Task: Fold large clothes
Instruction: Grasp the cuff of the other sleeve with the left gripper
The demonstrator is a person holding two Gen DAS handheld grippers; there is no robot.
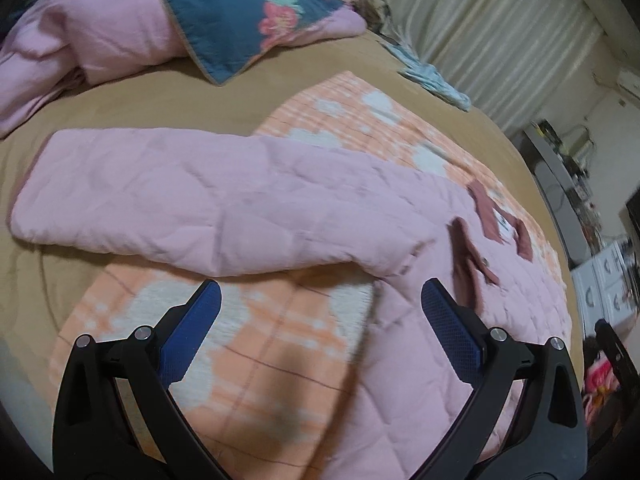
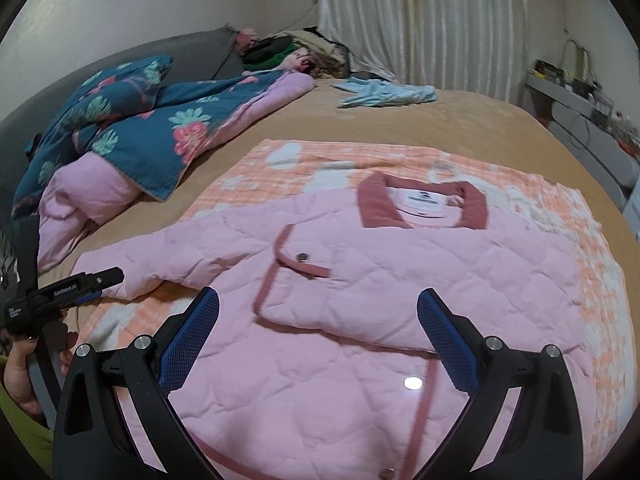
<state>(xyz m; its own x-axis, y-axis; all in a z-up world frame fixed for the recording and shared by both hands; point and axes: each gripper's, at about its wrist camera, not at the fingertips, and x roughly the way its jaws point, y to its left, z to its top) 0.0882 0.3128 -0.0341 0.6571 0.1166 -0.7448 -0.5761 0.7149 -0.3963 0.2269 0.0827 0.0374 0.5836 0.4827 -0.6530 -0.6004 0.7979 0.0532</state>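
- A pink jacket (image 2: 400, 280) is lying flat on an orange blanket (image 2: 592, 272) spread over the bed (image 2: 460, 120), collar (image 2: 424, 204) facing away.
- One sleeve (image 1: 200, 200) is stretching out sideways.
- The left gripper (image 1: 320, 312) is hovering above the blanket beside the sleeve, jaws wide and holding nothing.
- The right gripper (image 2: 318, 320) is hovering over the jacket's chest, jaws wide, seemingly not touching it.
- A floral quilt (image 2: 140, 120) is lying bunched near the headboard.

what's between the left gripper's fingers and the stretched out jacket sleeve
In the left wrist view, only the orange checked blanket lies between the open left gripper and the pink sleeve; nothing else sits on that stretch.
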